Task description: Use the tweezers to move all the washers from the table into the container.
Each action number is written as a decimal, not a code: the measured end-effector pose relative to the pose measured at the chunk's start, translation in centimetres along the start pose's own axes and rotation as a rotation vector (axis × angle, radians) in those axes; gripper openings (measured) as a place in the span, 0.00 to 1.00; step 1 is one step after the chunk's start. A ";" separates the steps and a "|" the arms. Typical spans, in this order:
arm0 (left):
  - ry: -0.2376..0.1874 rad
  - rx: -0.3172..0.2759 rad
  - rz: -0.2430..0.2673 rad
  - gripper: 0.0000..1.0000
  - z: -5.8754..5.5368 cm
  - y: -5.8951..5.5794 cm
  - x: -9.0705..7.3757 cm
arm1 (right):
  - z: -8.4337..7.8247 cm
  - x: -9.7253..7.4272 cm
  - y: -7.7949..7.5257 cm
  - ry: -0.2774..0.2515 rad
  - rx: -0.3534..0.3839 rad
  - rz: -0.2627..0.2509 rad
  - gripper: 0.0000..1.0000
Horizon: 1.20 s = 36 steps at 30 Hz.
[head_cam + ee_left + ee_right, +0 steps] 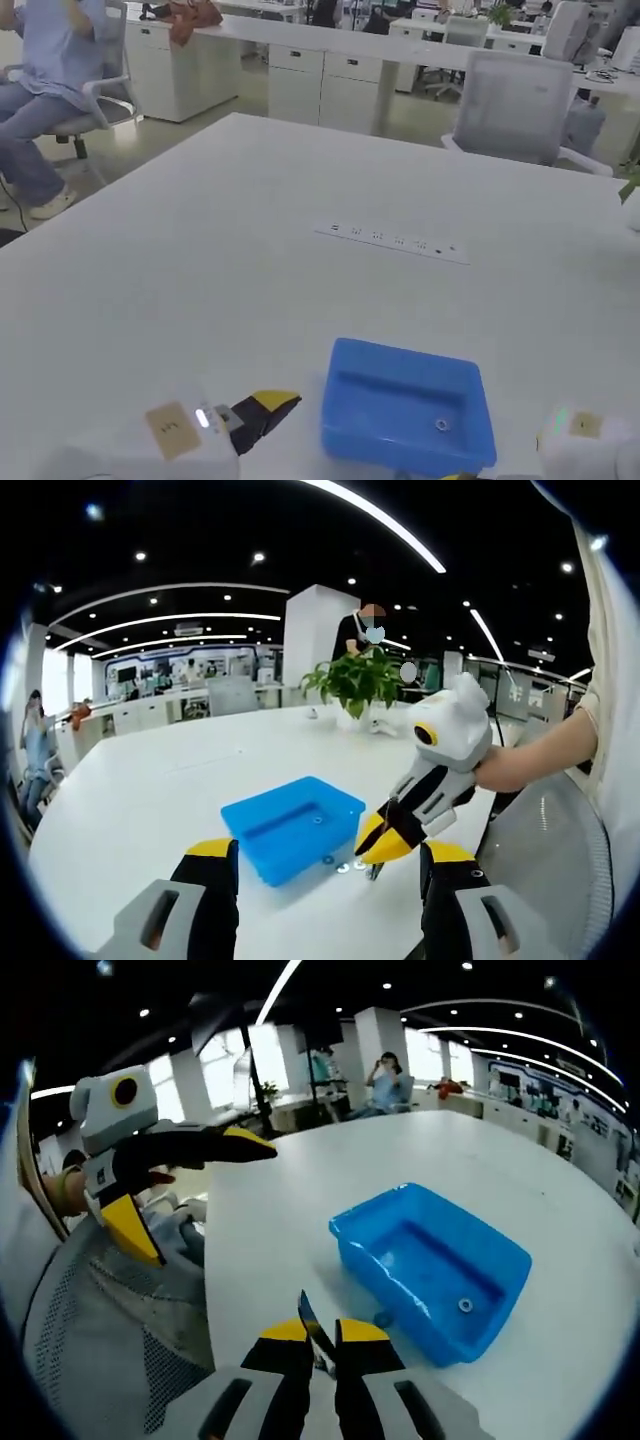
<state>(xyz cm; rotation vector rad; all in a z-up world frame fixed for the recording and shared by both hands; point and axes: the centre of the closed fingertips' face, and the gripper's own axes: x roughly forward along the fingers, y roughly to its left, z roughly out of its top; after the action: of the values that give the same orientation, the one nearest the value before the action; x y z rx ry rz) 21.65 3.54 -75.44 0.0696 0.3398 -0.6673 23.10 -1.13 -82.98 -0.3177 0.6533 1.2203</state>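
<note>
A blue container (405,400) sits near the table's front edge with one washer (441,425) inside it. My right gripper (318,1340) is shut on the tweezers (308,1318), which point toward the container (430,1265) and a small washer (383,1318) on the table beside its near wall. In the left gripper view, up to three washers (343,866) lie on the table between the container (290,825) and the right gripper (385,842). My left gripper (330,852) is open and holds nothing. It hovers at the container's left side (268,408).
A power strip (392,241) lies flush in the middle of the white table (200,260). A grey chair (515,105) stands at the far edge and a person (50,80) sits at the left. A potted plant (355,680) stands on the table.
</note>
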 end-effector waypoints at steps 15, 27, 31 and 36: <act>-0.014 -0.015 0.028 0.75 0.2 0.6 -0.2 | 1.3 0.0 -0.8 -0.006 -0.058 -0.025 0.02; -0.008 -0.015 0.030 0.74 0.1 0.7 -0.2 | 5.9 -2.9 -3.4 -0.119 -0.003 -0.047 0.02; -0.005 -0.018 0.034 0.74 0.0 0.8 -0.2 | 7.1 -3.6 -4.5 -0.156 0.010 -0.059 0.02; 0.004 -0.013 0.033 0.74 -0.1 0.7 -0.1 | 8.5 -4.1 -5.9 -0.223 0.066 -0.071 0.02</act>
<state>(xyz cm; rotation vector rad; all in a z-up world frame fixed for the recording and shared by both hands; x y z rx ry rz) 21.97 4.21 -75.55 0.0640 0.3465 -0.6326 30.33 -1.50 -74.50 -0.1461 0.4843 1.1445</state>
